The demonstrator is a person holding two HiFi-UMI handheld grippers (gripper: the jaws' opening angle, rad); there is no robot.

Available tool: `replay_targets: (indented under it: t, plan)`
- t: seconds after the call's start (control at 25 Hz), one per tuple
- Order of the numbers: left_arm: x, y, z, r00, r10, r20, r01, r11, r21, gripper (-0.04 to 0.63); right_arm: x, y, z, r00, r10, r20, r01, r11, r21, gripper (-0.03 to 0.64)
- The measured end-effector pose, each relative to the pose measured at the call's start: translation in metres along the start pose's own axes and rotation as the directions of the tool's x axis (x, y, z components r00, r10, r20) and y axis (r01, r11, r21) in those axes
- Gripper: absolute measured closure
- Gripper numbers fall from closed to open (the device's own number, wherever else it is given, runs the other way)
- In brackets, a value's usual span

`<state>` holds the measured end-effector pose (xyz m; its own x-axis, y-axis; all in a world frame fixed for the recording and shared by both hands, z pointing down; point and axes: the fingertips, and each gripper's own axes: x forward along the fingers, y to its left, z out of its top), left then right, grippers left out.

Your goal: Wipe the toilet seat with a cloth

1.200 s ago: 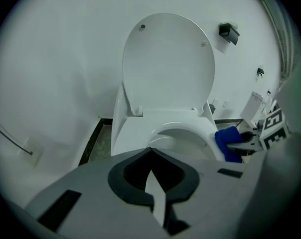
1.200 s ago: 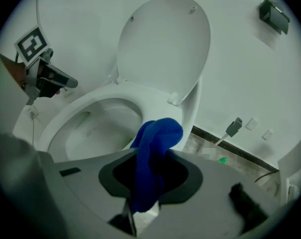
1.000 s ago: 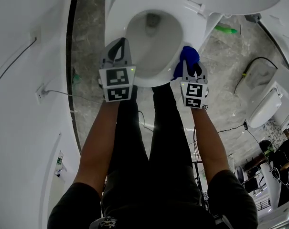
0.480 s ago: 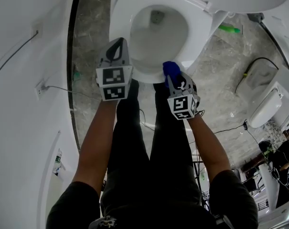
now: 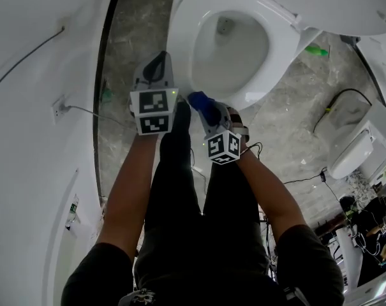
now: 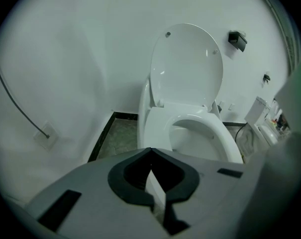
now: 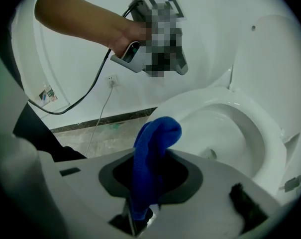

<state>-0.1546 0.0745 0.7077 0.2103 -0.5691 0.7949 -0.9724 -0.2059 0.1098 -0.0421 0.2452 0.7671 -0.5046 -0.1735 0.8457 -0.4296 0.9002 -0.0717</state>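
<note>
The white toilet seat [image 5: 182, 40] is down around the bowl [image 5: 234, 46], with the lid [image 6: 187, 66] raised against the wall. My right gripper [image 5: 210, 116] is shut on a blue cloth [image 5: 201, 102], which sticks out past the jaws at the seat's near left front edge. In the right gripper view the cloth [image 7: 152, 148] stands up between the jaws, with the seat [image 7: 269, 133] to its right. My left gripper [image 5: 158, 65] is shut and empty. It hovers just left of the seat, close beside the cloth.
A white wall runs down the left with a socket and cable [image 5: 59, 110]. Grey marble floor surrounds the toilet. A green object [image 5: 317, 50] lies right of the bowl, and another white fixture [image 5: 352, 148] stands at the far right. The person's black-trousered legs [image 5: 180, 190] are below the grippers.
My right gripper has swept the blue cloth leftward along the seat's front rim, from the right front to the left front, and rolled. The left gripper shifted only a little.
</note>
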Motion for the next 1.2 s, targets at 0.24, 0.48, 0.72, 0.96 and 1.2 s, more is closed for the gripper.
replay_targets:
  t: [0.24, 0.48, 0.72, 0.96, 1.2]
  plan:
    - [-0.007, 0.039, -0.009, 1.000, 0.027, -0.014, -0.028, 0.999, -0.024, 0.586, 0.027, 0.002, 0.038, 1.000, -0.005, 0.020, 0.005, 1.000, 0.016, 0.523]
    - [-0.006, 0.061, 0.000, 1.000, 0.021, -0.023, -0.021, 1.000, -0.018, 0.586, 0.047, -0.025, 0.074, 0.999, -0.028, 0.037, 0.027, 0.999, 0.045, 0.523]
    - [0.003, 0.068, 0.013, 1.000, 0.000, -0.030, 0.000, 1.000, -0.009, 0.586, 0.063, -0.064, 0.108, 0.995, -0.059, 0.081, 0.055, 0.997, 0.050, 0.523]
    - [0.014, 0.072, 0.016, 0.999, -0.001, -0.036, 0.000, 1.000, -0.021, 0.586, 0.076, -0.130, 0.140, 0.984, -0.134, 0.119, 0.120, 0.985, 0.123, 0.523]
    - [0.021, 0.078, 0.018, 0.999, 0.011, -0.038, -0.012, 1.000, -0.019, 0.586, 0.082, -0.196, 0.161, 0.969, -0.202, 0.141, 0.180, 0.972, 0.153, 0.523]
